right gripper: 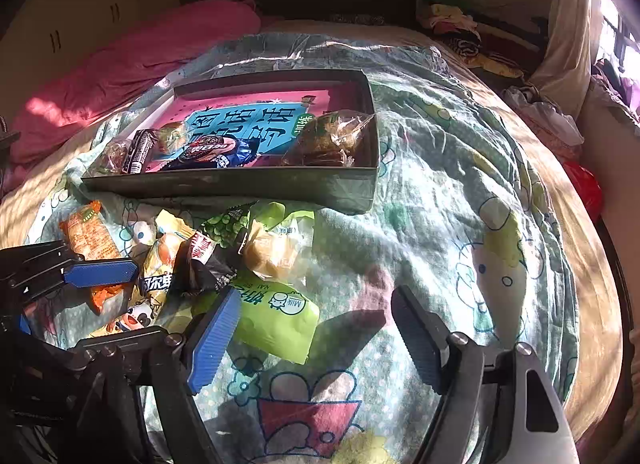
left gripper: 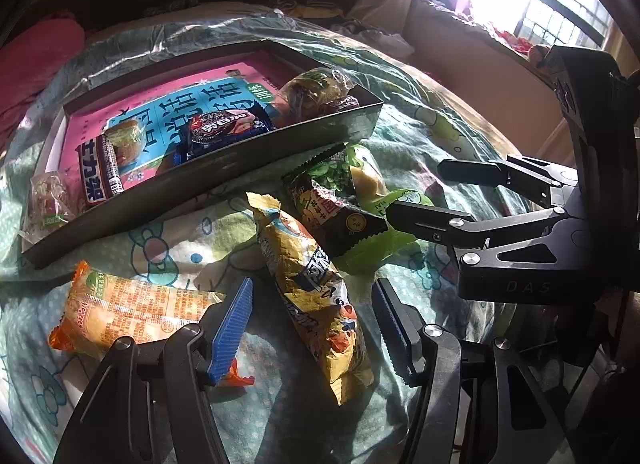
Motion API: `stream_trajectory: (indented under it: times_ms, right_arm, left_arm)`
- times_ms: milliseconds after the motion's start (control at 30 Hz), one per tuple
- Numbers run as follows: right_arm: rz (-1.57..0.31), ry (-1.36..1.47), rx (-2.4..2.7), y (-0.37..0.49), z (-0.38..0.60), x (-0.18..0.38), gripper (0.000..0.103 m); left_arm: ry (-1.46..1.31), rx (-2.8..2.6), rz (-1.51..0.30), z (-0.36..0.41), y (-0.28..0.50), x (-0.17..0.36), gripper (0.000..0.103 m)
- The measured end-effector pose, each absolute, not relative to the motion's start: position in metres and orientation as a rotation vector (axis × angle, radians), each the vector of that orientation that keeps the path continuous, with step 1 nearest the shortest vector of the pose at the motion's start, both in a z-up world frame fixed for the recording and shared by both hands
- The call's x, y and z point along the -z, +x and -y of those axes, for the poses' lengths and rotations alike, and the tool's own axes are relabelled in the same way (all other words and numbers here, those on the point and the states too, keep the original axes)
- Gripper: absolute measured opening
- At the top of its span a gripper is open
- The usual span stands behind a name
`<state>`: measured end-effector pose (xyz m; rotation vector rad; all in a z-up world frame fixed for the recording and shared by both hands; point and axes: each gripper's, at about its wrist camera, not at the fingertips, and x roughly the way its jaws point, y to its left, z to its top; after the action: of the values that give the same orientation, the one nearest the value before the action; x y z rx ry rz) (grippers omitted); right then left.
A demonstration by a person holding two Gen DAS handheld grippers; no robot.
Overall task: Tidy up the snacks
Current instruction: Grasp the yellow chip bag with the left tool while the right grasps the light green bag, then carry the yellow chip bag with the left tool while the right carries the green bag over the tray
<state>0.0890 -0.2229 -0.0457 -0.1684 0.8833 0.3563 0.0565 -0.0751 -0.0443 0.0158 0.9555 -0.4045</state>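
On my left, the orange snack packet [left gripper: 124, 310] lies on the bedspread [left gripper: 420, 136]; my left gripper [left gripper: 312, 328] straddles the yellow snack bag [left gripper: 316, 300], jaws apart, unclenched. My right gripper [right gripper: 312, 338] hangs released over the green pouch [right gripper: 280, 316] (tray [right gripper: 240, 186] behind).

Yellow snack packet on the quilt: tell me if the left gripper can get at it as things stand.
Probably yes. The yellow snack packet already lies between the left gripper's open fingers, with nothing on top of it; the orange packet lies outside the blue pad.
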Motion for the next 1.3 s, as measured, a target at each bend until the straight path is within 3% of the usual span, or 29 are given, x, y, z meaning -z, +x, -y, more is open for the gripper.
stream_trajectory:
  times_ms: [67, 133, 333, 1000, 1067, 1133, 1300]
  right_arm:
    - [-0.887, -0.172, -0.363, 0.091, 0.221, 0.048, 0.075]
    - [-0.887, -0.176, -0.365, 0.094, 0.219, 0.050, 0.073]
    - [-0.889, -0.170, -0.383, 0.106, 0.212, 0.054, 0.066]
    - [-0.901, -0.161, -0.427, 0.129, 0.196, 0.065, 0.058]
    - [-0.907, -0.164, -0.432, 0.129, 0.195, 0.065, 0.055]
    - [-0.908, -0.154, -0.448, 0.127, 0.197, 0.064, 0.044]
    - [-0.903, -0.096, -0.464, 0.121, 0.208, 0.061, 0.036]
  left_arm:
    - [0.030, 0.403, -0.954, 0.077, 0.058, 0.045, 0.058]
    - [0.038, 0.399, -0.966, 0.078, 0.061, 0.048, 0.046]
    - [0.034, 0.401, -0.971, 0.076, 0.066, 0.050, 0.037]
    - [0.018, 0.393, -0.970, 0.074, 0.071, 0.052, 0.035]
    - [0.025, 0.391, -0.965, 0.075, 0.070, 0.052, 0.035]
    - [0.041, 0.388, -0.956, 0.076, 0.069, 0.053, 0.035]
    - [0.075, 0.388, -0.935, 0.080, 0.069, 0.053, 0.034]
